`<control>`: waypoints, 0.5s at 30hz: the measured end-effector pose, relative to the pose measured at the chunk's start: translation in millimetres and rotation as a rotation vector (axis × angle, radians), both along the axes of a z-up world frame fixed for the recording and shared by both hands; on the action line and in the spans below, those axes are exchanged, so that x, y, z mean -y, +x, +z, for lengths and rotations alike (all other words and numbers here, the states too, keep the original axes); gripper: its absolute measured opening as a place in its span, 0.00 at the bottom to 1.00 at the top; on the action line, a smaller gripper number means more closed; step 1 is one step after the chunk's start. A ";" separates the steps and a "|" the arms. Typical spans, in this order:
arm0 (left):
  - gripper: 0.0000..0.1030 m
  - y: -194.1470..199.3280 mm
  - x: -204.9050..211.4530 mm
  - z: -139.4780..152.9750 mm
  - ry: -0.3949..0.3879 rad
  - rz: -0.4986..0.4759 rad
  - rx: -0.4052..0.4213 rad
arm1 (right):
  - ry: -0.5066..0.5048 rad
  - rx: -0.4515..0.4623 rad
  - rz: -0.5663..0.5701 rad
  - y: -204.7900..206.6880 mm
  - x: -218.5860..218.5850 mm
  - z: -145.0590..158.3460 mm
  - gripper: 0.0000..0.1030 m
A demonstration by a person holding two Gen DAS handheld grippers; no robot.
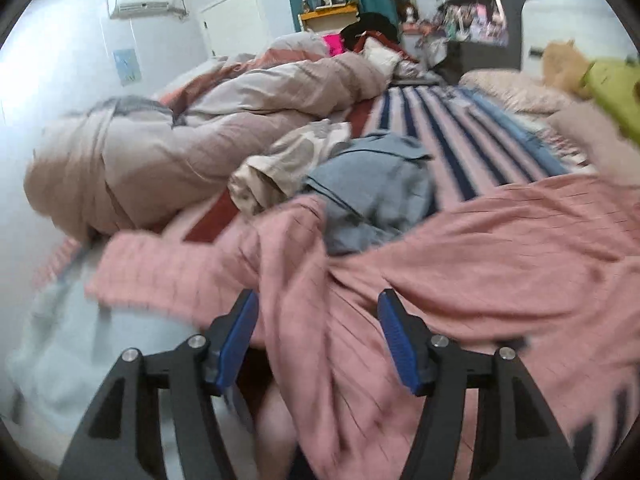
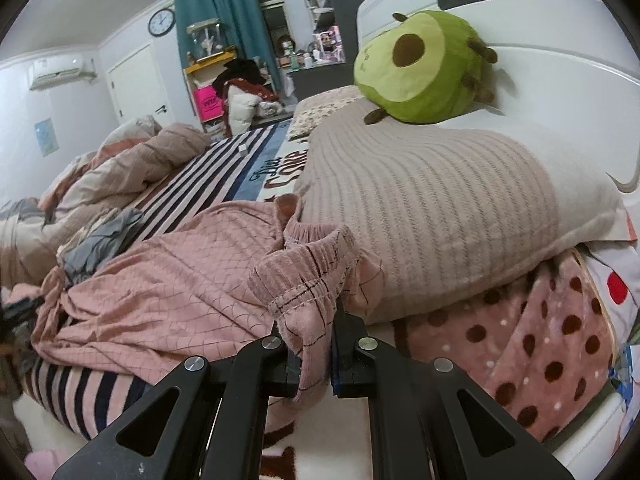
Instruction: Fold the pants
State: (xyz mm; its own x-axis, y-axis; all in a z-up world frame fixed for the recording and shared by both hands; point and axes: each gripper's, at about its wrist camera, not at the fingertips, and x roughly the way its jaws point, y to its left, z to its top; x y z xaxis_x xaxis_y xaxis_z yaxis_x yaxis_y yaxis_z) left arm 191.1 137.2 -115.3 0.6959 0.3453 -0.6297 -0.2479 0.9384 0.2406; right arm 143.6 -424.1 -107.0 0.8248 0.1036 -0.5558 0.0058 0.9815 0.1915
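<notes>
Your right gripper point(image 2: 314, 354) is pinching the waistband of the pink pants point(image 2: 168, 280) sprawled across the bed point(image 2: 224, 160); your left gripper point(image 1: 316, 312) is hanging half-open, holding nothing. One-sided pulling risks bunching the legs. The grey garment point(image 1: 368, 192) and ribbed pillow point(image 2: 432, 216) are crowding them.

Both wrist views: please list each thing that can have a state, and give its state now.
pink pants: spread unfolded on the bed, waistband lifted
left gripper: open, pads apart, pink cloth lying between them, not pinched
right gripper: shut on the pants' waistband
grey garment: crumpled beside the pants
duvet: bunched up
avocado plush: resting on the pillow
</notes>
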 end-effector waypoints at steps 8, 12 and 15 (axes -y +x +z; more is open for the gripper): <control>0.43 53.8 -13.9 -26.9 0.098 0.039 -0.099 | 0.002 -0.033 0.017 14.3 -1.3 -6.7 0.03; 0.03 53.8 -27.4 -26.0 0.042 0.066 -0.080 | -0.002 -0.043 0.019 20.7 -2.9 -10.1 0.03; 0.03 30.5 -33.6 -1.5 0.069 0.093 0.029 | -0.011 -0.044 0.010 22.2 -1.7 -9.5 0.03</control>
State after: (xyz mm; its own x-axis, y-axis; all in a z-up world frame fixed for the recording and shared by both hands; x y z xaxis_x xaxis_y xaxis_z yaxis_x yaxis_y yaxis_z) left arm 221.6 170.8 -116.8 0.6765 0.4514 -0.5819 -0.3412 0.8923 0.2954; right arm 165.8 -422.4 -116.5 0.7985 0.1054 -0.5927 0.0042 0.9836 0.1806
